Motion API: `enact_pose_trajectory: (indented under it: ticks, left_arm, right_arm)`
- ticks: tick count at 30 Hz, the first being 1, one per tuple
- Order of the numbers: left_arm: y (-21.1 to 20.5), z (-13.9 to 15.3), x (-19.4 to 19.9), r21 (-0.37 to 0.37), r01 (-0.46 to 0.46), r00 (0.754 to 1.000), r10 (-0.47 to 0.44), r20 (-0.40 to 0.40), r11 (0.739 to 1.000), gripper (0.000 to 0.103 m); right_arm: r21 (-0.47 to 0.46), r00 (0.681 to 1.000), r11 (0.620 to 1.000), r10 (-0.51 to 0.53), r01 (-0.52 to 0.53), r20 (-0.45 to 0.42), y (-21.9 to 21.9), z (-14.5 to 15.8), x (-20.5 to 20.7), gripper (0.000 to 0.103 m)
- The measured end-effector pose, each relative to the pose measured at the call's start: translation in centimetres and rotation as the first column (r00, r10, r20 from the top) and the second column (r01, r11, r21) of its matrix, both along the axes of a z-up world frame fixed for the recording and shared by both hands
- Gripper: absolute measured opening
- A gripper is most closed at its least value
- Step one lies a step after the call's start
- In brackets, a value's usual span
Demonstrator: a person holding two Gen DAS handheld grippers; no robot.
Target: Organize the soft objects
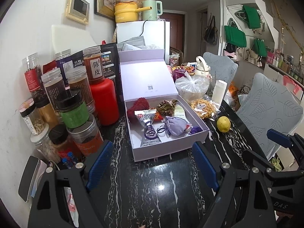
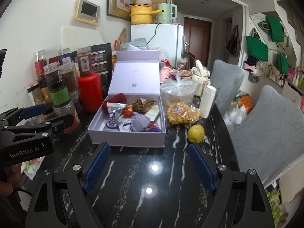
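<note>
In the left wrist view, the left gripper (image 1: pixel 152 163) is showing at the bottom of the frame with its blue fingers (image 1: pixel 99 163) standing spread wide, nothing between them but the black marble table (image 1: pixel 152 193). In the right wrist view the right gripper (image 2: pixel 149 168) is sitting the same way at the bottom, jaws wide and empty.

Just above the fingers, in the middle of each frame, the pale lilac box (image 1: pixel 169 150) is lying open with its lid (image 1: pixel 146 76) standing upright behind it. Inside are sitting the soft things: a lavender drawstring pouch (image 1: pixel 175 126) toward the lower right, a red knitted piece (image 1: pixel 137 105) at the upper left corner, a white snack packet (image 1: pixel 149 127) toward the front left, and a green-brown wrapped bundle (image 1: pixel 167 106) at the back.

To the right of the box, a yellow lemon (image 1: pixel 223 123) is resting on the table, with a bag of yellow snacks (image 1: pixel 204 108) above it. At the left of the frame, jars (image 1: pixel 76 108) and a red bottle (image 1: pixel 104 100) are crowding against the wall.
</note>
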State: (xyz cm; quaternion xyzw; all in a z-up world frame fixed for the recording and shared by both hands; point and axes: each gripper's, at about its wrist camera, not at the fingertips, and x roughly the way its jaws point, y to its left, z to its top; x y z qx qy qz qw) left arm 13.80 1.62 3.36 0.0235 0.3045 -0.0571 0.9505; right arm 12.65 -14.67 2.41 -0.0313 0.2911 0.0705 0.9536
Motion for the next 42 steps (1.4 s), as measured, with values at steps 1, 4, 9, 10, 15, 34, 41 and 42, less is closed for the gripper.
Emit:
enact_pose_trajectory:
  ticks: [1, 4, 9, 10, 15, 34, 41, 42]
  left_arm:
    - [0.1, 0.0, 0.1, -0.001, 0.000, 1.000, 0.000, -0.001, 1.000, 0.086]
    - [0.1, -0.1, 0.0, -0.005, -0.003, 1.000, 0.003, -0.002, 1.000, 0.086]
    - [0.1, 0.0, -0.2, -0.012, 0.004, 1.000, -0.004, -0.004, 1.000, 0.086]
    - [0.1, 0.0, -0.3, -0.011, 0.002, 1.000, -0.002, -0.003, 1.000, 0.086]
    - [0.0, 0.2, -0.4, -0.012, 0.001, 1.000, -0.001, 0.002, 1.000, 0.086]
    - [0.1, -0.1, -0.8, 0.001, -0.005, 1.000, 0.005, 0.001, 1.000, 0.086]
    - [-0.1, -0.3, -1.0, -0.001, 0.002, 1.000, -0.002, -0.006, 1.000, 0.086]
    - [-0.1, -0.3, -1.0, 0.001, 0.002, 1.000, -0.002, -0.006, 1.000, 0.086]
  right_arm:
    - [0.000, 1.000, 1.000, -0.002, 0.002, -0.001, 0.0, -0.1, -0.1, 0.085]
    - [0.000, 1.000, 1.000, -0.004, 0.004, -0.002, 0.0, -0.2, -0.3, 0.085]
    - [0.000, 1.000, 1.000, -0.002, 0.002, 0.003, 0.0, -0.1, -0.4, 0.085]
    - [0.000, 1.000, 1.000, 0.000, 0.000, 0.005, 0.0, -0.1, -0.4, 0.085]
    - [-0.003, 1.000, 1.000, 0.007, -0.006, 0.011, 0.1, 0.1, -0.5, 0.085]
    - [-0.002, 1.000, 1.000, 0.015, -0.015, 0.020, 0.1, 0.3, -1.1, 0.085]
    - [-0.004, 1.000, 1.000, 0.017, -0.017, 0.020, 0.1, 0.2, -1.2, 0.085]
    - [-0.004, 1.000, 1.000, 0.018, -0.018, 0.019, 0.1, 0.2, -1.2, 0.085]
